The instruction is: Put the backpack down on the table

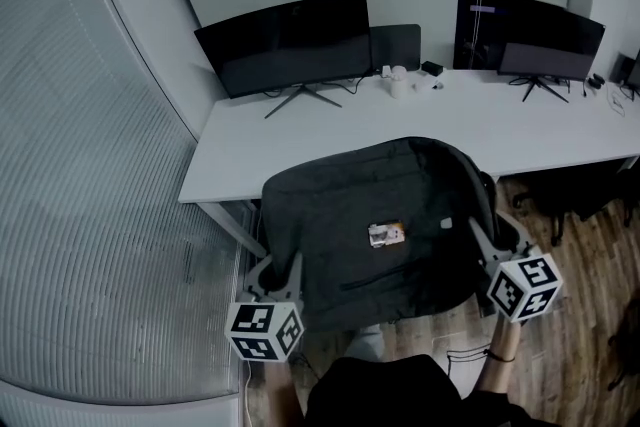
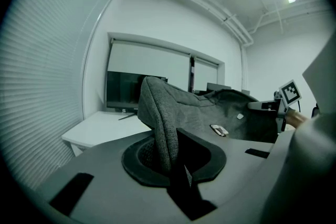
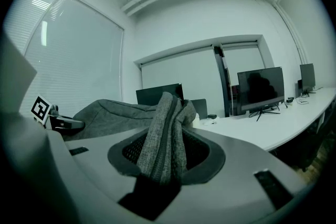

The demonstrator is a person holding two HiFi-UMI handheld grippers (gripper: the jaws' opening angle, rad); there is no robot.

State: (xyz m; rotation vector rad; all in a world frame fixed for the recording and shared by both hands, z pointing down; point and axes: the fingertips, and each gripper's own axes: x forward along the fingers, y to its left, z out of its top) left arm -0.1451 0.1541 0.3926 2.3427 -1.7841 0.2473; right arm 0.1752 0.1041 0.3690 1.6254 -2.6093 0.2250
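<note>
Head view: the dark grey backpack (image 1: pixel 375 230) hangs pretty much flat between the two grippers. Its far end reaches over the near edge of the white table (image 1: pixel 330 150), though it's hard to tell if it touches. The left gripper (image 1: pixel 283 273) has the near-left corner and the right gripper (image 1: pixel 492 237) the right side.

Left gripper view: the jaws are pinched nearly together on a thin fold of the fabric.

Right gripper view: the jaws sit wider, clamped on a thick bunch of it.

Table (image 1: pixel 470 130) front half bare beyond backpack (image 1: pixel 370 215); left monitor (image 1: pixel 285 43), right monitor (image 1: pixel 540 40), cups (image 1: pixel 398 83) line the rear, blinds (image 1: pixel 90 165) close left.
</note>
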